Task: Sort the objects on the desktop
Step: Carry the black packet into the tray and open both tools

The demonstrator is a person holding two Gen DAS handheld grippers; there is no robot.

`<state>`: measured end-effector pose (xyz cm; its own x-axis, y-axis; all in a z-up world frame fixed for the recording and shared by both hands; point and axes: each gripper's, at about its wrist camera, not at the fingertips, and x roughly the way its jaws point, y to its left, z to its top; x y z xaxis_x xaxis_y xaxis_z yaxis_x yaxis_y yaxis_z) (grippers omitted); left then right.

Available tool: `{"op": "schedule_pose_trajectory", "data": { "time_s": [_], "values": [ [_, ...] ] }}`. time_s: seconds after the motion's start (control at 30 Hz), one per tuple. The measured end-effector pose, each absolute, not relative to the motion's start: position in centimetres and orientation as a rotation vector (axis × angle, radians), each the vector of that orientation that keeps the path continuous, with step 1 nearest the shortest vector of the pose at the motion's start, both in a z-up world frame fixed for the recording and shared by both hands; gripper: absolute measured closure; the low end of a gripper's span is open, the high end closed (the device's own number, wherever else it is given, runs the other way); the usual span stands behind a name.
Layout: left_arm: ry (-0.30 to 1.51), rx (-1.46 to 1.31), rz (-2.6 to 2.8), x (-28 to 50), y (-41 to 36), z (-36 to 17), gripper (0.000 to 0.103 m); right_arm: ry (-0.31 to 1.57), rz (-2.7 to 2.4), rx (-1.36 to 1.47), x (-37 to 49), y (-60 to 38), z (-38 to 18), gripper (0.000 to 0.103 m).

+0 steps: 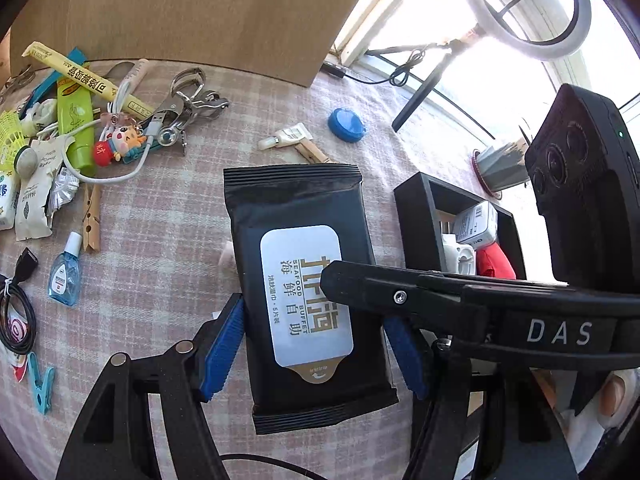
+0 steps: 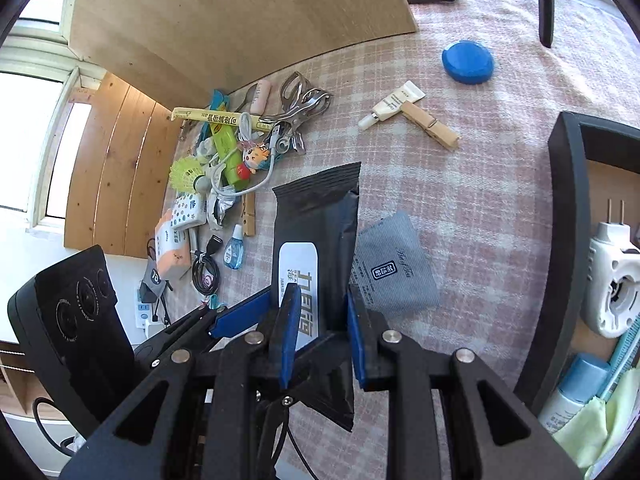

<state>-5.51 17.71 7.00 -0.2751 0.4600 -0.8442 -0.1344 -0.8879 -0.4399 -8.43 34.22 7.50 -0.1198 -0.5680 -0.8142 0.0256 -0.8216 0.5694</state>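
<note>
A black wet-wipes pack (image 1: pixel 304 216) with a silver label hangs a little above the checked tablecloth (image 1: pixel 160 240). My left gripper (image 1: pixel 314 316) spans the pack's width, its blue pads (image 1: pixel 224 340) pressed against both long edges. From the right, a finger (image 1: pixel 360 284) of my right gripper reaches over the label. In the right wrist view the pack (image 2: pixel 320 216) stands tilted on edge, and my right gripper (image 2: pixel 322 296) is shut on its near end. A grey sachet (image 2: pixel 394 268) lies on the cloth just right of the pack.
A black organizer box (image 2: pixel 568 216) holding a white plug-in device and bottles stands at the right. A blue cap (image 2: pixel 467 61), a small tube (image 2: pixel 392 106) and a wooden clothespin (image 2: pixel 430 125) lie behind. A clutter pile (image 1: pixel 80 120) fills the left. A wooden board (image 1: pixel 200 12) stands at the back.
</note>
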Motion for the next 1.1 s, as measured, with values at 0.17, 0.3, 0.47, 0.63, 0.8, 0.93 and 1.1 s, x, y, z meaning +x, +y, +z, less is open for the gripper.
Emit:
{"op": "schedule_pose_trajectory", "data": {
  "time_s": [0.17,0.3,0.47,0.63,0.8,0.93,1.1],
  "values": [
    [-0.308,-1.565,2.149,-3.7,23.0,8.3,0.038,-0.701,-2.071,1.73,-4.8,39.6,8.8,0.079],
    [-0.248,-1.542,2.073,-2.3,27.4,8.8,0.038,-0.794,-2.126,1.723,-1.9,44.3,9.5,0.079],
    [-0.175,-1.507,1.98,-0.2,32.5,9.7,0.037,-0.913,-2.164,1.713,1.4,49.7,10.1,0.079],
    [-0.096,-1.48,1.925,1.4,36.2,10.4,0.037,-0.948,-2.215,1.715,3.9,52.8,11.0,0.079],
    [-0.038,-1.466,1.904,2.7,38.0,10.6,0.037,-0.931,-2.287,1.726,5.7,54.9,11.8,0.077],
    [-0.025,-1.465,1.905,3.0,38.0,10.6,0.037,-0.916,-2.331,1.695,6.4,55.7,12.8,0.077],
    [-0.028,-1.466,1.942,2.6,36.9,10.8,0.037,-0.853,-2.338,1.683,6.0,54.5,13.4,0.073]
  ]
}}
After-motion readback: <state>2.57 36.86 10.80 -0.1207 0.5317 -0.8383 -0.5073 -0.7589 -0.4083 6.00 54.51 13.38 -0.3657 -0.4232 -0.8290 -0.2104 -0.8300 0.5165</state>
